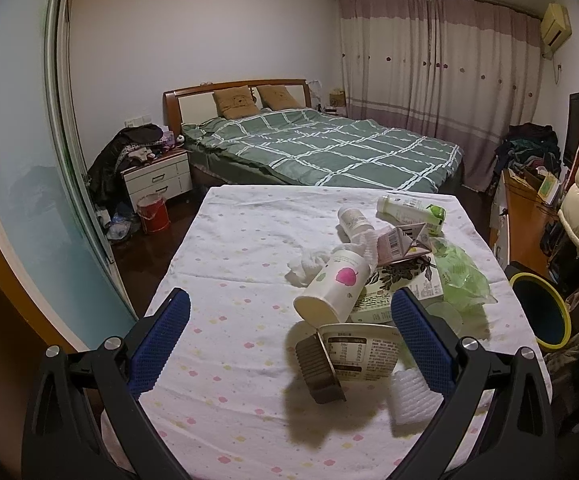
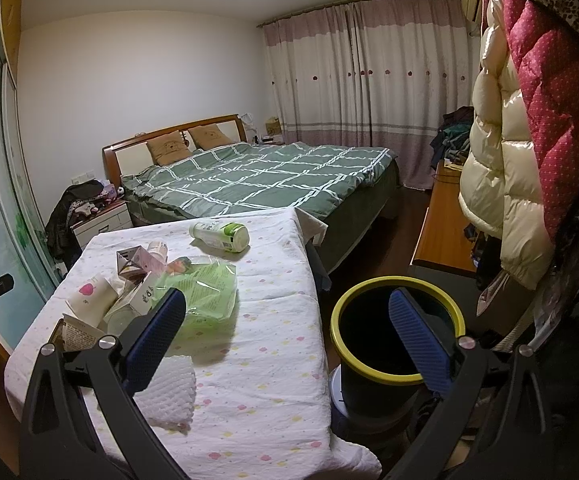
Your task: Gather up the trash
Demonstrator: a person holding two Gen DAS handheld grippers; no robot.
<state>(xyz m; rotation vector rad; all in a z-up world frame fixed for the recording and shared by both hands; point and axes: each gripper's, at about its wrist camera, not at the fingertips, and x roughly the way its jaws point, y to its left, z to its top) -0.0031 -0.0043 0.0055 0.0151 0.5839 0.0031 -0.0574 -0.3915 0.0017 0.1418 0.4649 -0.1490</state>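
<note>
A pile of trash lies on the cloth-covered table: a white paper cup with a pink peach, a printed paper tub on its side, a pink carton, a green plastic bag, a white bottle with a green cap and white foam netting. My left gripper is open and empty, just above the tub. My right gripper is open and empty, between the table edge and the black bin with a yellow rim. The bag, bottle and netting also show there.
A bed with a green checked cover stands beyond the table. A white nightstand and a red bucket are at far left. Coats hang at right over a wooden desk. The bin stands right of the table.
</note>
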